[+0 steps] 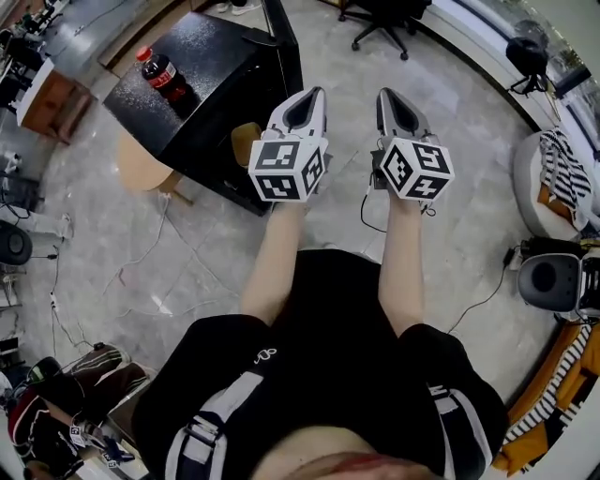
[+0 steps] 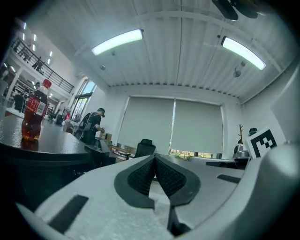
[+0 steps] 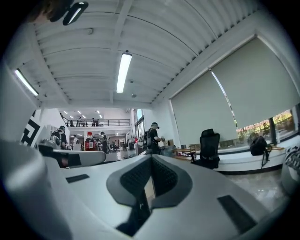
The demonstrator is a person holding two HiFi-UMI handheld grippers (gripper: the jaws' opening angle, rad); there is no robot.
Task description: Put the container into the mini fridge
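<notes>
Left claw and right claw are both pressed together on nothing, side by side. Open one wide before reaching left for the red-capped cola bottle, likely the container, upright atop the black mini fridge. Beyond, grey marbled floor and a black office chair.

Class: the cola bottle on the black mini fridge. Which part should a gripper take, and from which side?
Take the bottle round its labelled middle, coming in level from the side, probably with the nearer left gripper. It stands upright and alone on the mini fridge top, so its round body is free. The jaws are together and must open first.
</notes>
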